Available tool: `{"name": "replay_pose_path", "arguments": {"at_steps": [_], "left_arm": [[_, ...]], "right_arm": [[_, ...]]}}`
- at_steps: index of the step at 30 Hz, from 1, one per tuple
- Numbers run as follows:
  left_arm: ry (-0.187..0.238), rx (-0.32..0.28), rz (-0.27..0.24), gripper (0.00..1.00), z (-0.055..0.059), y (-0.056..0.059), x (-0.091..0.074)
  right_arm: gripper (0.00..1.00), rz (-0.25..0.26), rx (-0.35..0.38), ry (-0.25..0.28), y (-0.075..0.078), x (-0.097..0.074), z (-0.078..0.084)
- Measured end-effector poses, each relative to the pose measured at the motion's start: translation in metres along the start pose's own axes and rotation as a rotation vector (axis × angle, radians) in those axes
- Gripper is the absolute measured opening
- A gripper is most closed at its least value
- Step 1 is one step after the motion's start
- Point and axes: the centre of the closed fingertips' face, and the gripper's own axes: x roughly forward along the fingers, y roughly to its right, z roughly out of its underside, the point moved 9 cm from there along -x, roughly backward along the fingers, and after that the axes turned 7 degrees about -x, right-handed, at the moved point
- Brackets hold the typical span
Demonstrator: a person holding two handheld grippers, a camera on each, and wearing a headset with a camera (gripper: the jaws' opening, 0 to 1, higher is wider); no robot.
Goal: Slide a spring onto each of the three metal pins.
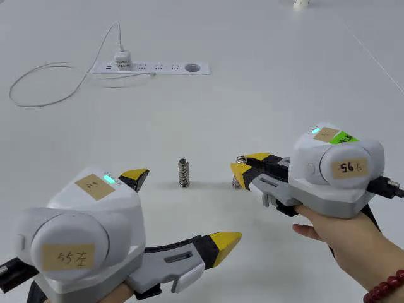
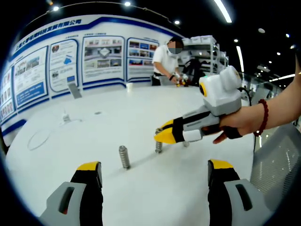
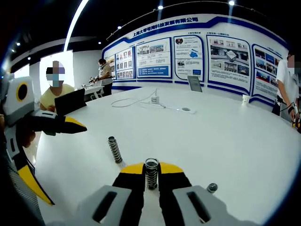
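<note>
White-grey housings (image 1: pixel 82 233), yellow-tipped black left tongs (image 1: pixel 183 207), right tongs (image 1: pixel 243 164), tan labels (image 1: pixel 67 257); red bead bracelet (image 1: pixel 384 287).

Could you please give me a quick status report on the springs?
Left tool open, hovering. Right tool shut on a spring. Second spring upright on table, apart. Path clear.

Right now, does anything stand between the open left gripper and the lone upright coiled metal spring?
Nothing visible: only bare white table separates the left gripper and the coiled metal spring; the right gripper, shut on a second spring, sits aside.
</note>
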Motion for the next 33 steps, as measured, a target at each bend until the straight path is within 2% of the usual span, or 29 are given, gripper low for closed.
{"name": "replay_pose_path", "arguments": {"at_steps": [13,22,26,33], "left_arm": [[-0.006,-0.004,0.006,0.93,0.000,-0.001,0.000],[-0.005,-0.006,0.006,0.92,0.000,-0.001,0.000],[-0.006,-0.002,0.005,0.92,-0.001,-0.002,0.000],[0.000,0.004,0.008,0.91,-0.004,0.000,0.001]], "right_arm": [[0.11,0.000,-0.006,-0.041,-0.002,0.003,0.006],[0.12,-0.001,-0.011,-0.042,-0.003,0.002,0.005],[0.17,-0.003,-0.002,-0.033,-0.003,-0.001,0.003],[0.25,-0.007,0.058,-0.014,-0.001,-0.012,-0.005]]}}
